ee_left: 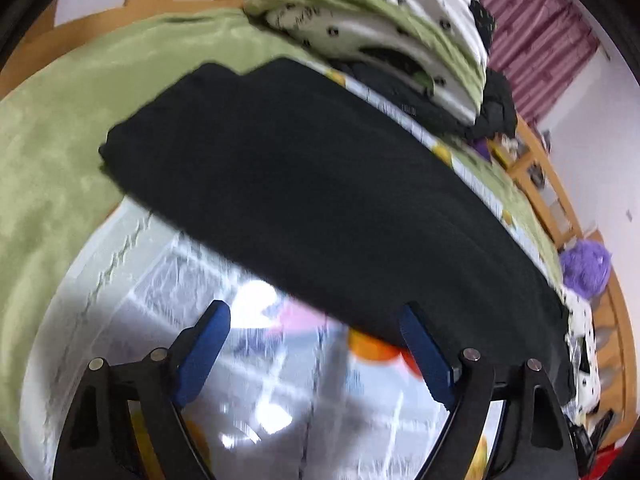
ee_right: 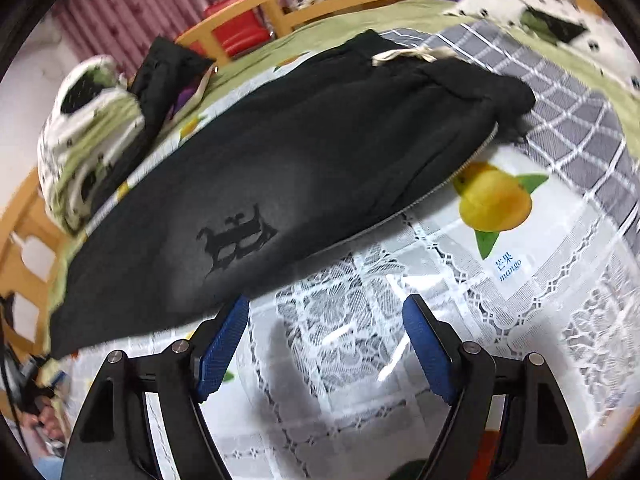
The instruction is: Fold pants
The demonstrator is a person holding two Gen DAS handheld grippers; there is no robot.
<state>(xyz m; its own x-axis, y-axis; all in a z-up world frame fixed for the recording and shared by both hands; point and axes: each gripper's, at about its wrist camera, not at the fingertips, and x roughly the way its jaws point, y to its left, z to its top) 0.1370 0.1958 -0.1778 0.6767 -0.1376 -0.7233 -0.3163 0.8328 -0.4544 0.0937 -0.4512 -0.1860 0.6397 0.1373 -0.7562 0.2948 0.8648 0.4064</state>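
Note:
Black pants (ee_left: 320, 184) lie folded lengthwise across a bed covered with a white lace-patterned cloth (ee_left: 160, 280). In the right wrist view the same pants (ee_right: 280, 184) show a dark printed emblem (ee_right: 236, 240) and a pale drawstring (ee_right: 412, 56) at the waist end. My left gripper (ee_left: 316, 320) hovers open at the near edge of the pants, its right blue pad (ee_left: 424, 348) over the fabric's edge. My right gripper (ee_right: 326, 316) is open too, its left pad (ee_right: 224, 344) at the pants' near edge. Nothing is clamped in either one.
A folded green and white spotted quilt (ee_left: 384, 28) and dark clothes (ee_left: 496, 104) are piled at the far end. A green blanket (ee_left: 60, 152) lies to the left. A wooden bed rail (ee_left: 552, 200) and a purple plush toy (ee_left: 586, 266) are beyond. The cloth bears a mango print (ee_right: 494, 202).

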